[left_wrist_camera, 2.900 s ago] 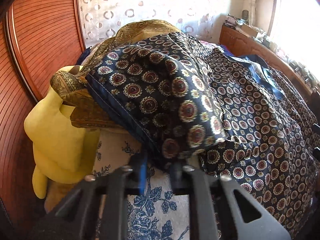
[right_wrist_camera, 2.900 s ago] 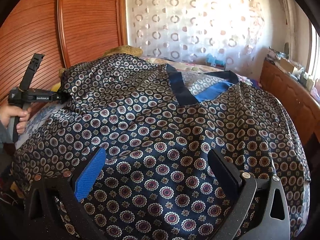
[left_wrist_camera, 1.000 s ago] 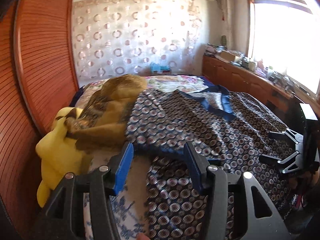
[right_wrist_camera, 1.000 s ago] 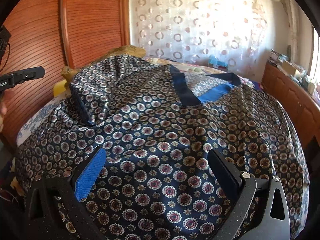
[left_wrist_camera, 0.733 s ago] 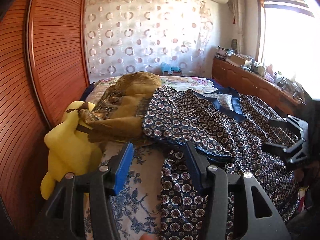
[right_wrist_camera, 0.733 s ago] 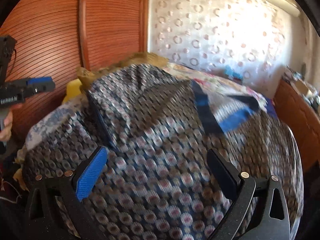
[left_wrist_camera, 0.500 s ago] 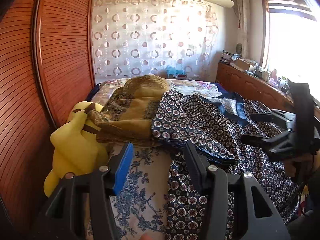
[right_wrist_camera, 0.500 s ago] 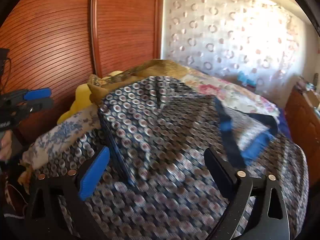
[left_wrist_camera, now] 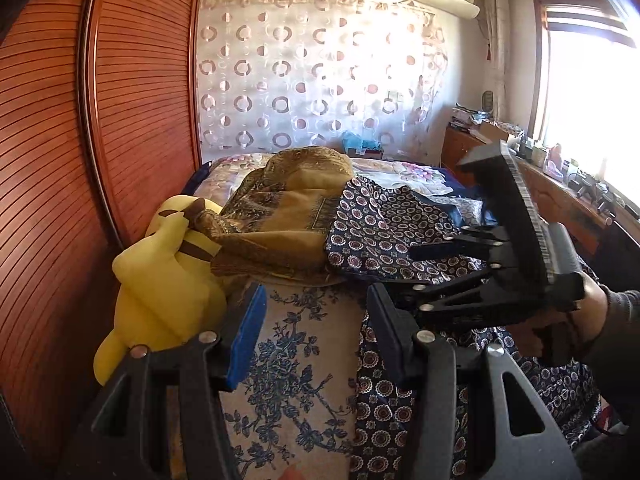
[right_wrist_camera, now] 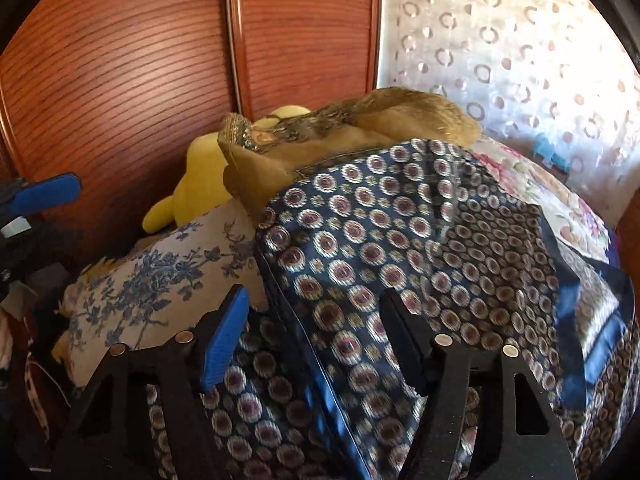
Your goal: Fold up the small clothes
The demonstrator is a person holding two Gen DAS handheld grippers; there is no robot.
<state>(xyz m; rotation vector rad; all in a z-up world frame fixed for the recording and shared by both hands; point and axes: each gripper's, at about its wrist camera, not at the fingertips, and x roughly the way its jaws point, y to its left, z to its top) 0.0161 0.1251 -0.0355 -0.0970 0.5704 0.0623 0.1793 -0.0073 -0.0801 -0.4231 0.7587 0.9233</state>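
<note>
Moved since a second ago: the right gripper [right_wrist_camera: 316, 344] has swung left across the bed [left_wrist_camera: 296, 364], from the right edge to the folded corner of the patterned garment [right_wrist_camera: 400, 240]; in the left wrist view it now fills the middle right, where before it stood at the frame's edge. The left gripper [left_wrist_camera: 316, 332] has shifted only slightly.

Right gripper: jaws closing, part-way in. The dark-piped edge of the garment's folded flap runs between the fingers, but the pads do not press on it. A hand [left_wrist_camera: 588, 312] in a grey sleeve holds its handle.

Left gripper: half open, holding nothing, hovering above the blue-flowered bedcover with the garment's left edge just beside its right finger.

Patterned garment: navy satin with ringed medallions, spread over the near and right part of the bed, its near-left corner folded over on top of itself. A blue-trimmed neckline lies toward the far right.

Gold cloth [left_wrist_camera: 288, 216]: heaped at the far left, touching the garment's folded part.

Yellow plush toy [left_wrist_camera: 164, 280]: at the bed's left edge, partly under the gold cloth, against the wooden wardrobe [left_wrist_camera: 100, 120].

Curtain [left_wrist_camera: 312, 72]: ring-patterned, on the far wall.
</note>
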